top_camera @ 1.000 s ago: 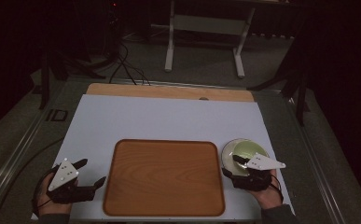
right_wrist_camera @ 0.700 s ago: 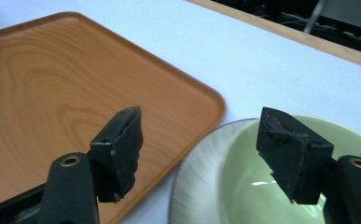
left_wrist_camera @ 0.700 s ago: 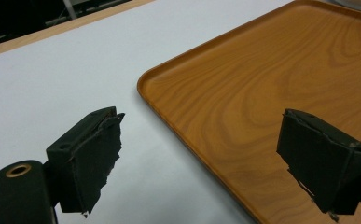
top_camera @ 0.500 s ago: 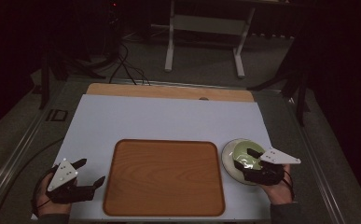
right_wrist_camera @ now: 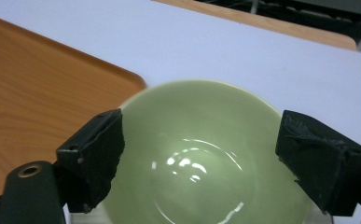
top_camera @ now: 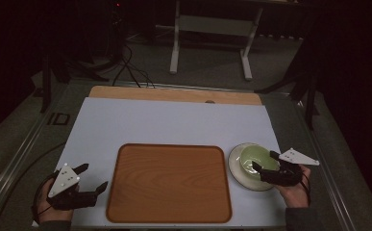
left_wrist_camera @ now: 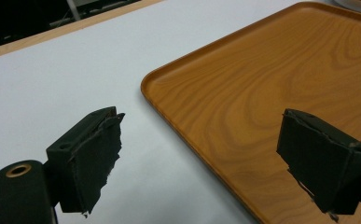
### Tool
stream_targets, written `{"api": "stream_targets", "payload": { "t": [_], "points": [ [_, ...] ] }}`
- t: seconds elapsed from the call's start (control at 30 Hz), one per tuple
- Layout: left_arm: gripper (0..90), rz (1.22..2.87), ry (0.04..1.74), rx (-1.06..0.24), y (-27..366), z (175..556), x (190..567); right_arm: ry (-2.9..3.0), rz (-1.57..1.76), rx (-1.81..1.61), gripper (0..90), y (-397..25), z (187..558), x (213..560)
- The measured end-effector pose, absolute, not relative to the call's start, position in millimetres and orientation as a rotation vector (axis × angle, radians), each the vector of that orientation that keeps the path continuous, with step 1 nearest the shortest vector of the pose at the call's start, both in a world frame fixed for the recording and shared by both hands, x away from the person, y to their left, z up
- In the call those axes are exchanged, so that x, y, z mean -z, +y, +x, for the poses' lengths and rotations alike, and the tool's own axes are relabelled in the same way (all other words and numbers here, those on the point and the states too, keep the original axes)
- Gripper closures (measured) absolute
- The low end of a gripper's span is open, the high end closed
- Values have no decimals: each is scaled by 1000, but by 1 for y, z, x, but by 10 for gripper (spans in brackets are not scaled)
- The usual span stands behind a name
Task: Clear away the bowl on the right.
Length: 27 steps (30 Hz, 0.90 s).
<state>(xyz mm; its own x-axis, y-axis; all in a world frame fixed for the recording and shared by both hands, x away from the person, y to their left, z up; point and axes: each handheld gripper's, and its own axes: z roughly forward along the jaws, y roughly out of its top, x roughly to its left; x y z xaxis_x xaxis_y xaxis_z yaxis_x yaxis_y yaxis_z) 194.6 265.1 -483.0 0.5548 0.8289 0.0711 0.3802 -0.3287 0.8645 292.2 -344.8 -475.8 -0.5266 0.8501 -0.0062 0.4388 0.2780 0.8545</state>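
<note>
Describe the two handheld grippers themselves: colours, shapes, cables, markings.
The left gripper and right gripper match: black bodies, each topped by a pale grey three-cornered plate with small dark dots. Each has two blocky black jaws faced with ragged-edged black pads, and a brass-coloured ring sits in a hole at one jaw's base. A thin dark cable loops by the left one.

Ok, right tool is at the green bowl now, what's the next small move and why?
Probably ease the right tool down and close on the green bowl. Its jaws stand open on either side of the bowl, gripping nothing, and the bowl sits on a plate beside the wooden tray.
</note>
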Motion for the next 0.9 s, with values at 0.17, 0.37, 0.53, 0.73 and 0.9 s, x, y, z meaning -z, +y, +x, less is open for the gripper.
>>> {"api": "stream_targets", "payload": {
  "t": [0.17, 0.37, 0.53, 0.73, 0.9],
  "points": [
    [133, 1925, 981, -658, 265, 194, 483, 2062, 1224, -1136, 126, -351, 299, 482],
    [134, 1924, 981, -659, 266, 194, 483, 2043, 1270, -1107, 115, -357, 303, 485],
    [134, 1923, 983, -663, 266, 194, 483, 2049, 1323, -1083, 159, -360, 309, 491],
    [134, 1923, 981, -670, 266, 194, 482, 2090, 1427, -1058, 326, -361, 319, 499],
    [134, 1920, 983, -671, 266, 193, 482, 2109, 1483, -1056, 410, -363, 322, 500]
  ]
}}
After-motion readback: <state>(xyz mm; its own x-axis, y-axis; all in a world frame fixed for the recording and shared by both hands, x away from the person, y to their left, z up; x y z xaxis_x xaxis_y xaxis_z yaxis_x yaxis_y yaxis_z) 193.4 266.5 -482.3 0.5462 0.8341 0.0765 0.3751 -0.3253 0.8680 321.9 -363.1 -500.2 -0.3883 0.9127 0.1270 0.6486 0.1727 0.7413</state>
